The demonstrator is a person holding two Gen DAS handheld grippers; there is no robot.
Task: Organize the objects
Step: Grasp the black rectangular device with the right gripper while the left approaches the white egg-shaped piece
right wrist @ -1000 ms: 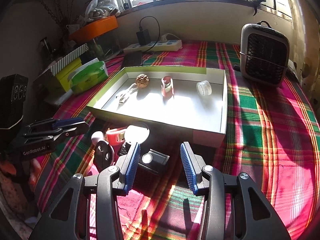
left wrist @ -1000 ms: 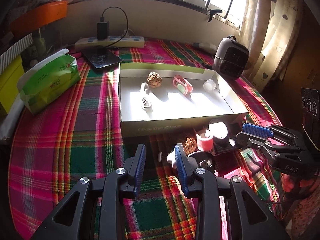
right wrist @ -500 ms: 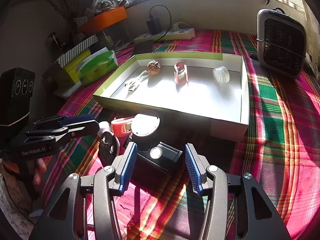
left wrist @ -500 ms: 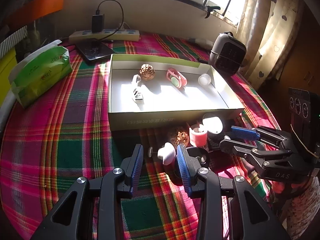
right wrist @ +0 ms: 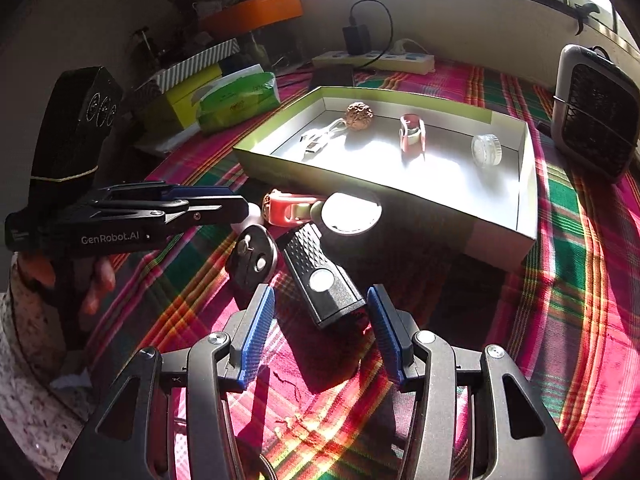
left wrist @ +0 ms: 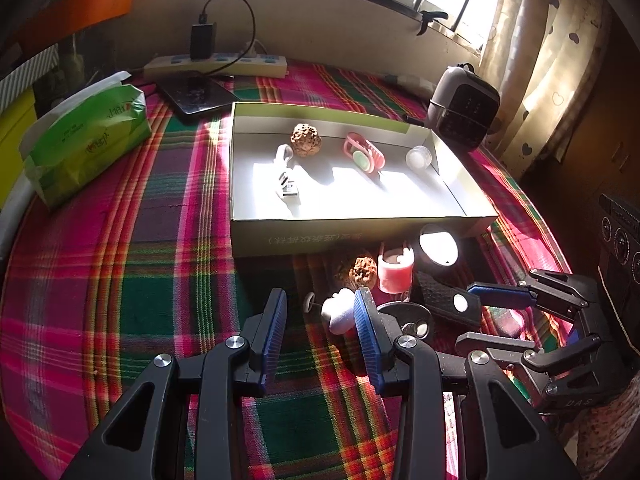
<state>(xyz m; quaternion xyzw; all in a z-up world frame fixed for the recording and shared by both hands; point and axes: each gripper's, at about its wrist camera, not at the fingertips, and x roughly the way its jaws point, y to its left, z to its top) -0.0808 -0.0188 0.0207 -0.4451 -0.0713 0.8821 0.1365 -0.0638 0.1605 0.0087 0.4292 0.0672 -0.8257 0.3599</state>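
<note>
Small objects crowd a plaid tablecloth [left wrist: 120, 280] in front of a shallow white box [left wrist: 320, 236], between two hand-held grippers. Left gripper [left wrist: 320, 320]: its blue-padded jaws stand apart, with a white egg-shaped piece [left wrist: 338, 314] lying between the tips, close against the right pad; whether the pad touches it cannot be told. Just ahead of those tips sit a brown knobbly nut [left wrist: 363, 272] and a pink cup-shaped piece [left wrist: 395, 274], with a round white mirror [left wrist: 437, 246] beyond, against the box wall. A dark round disc [left wrist: 408, 318] lies immediately right of the left gripper.

Right gripper [right wrist: 320, 314]: jaws spread wide, holding nothing, straddling the near end of a black rectangular device with a round white button [right wrist: 322, 280], which lies on the cloth angled away toward the left; neither pad presses it. The disc [right wrist: 252, 260] is just ahead-left of its left pad.

Inside the box, well beyond both tools, rest a second nut [left wrist: 306, 140], a white clip [left wrist: 286, 178], a pink buckle [left wrist: 364, 156] and a clear round cap [left wrist: 419, 157]. A green tissue pack [left wrist: 86, 148] lies far left, a small heater [right wrist: 592, 112] far right.
</note>
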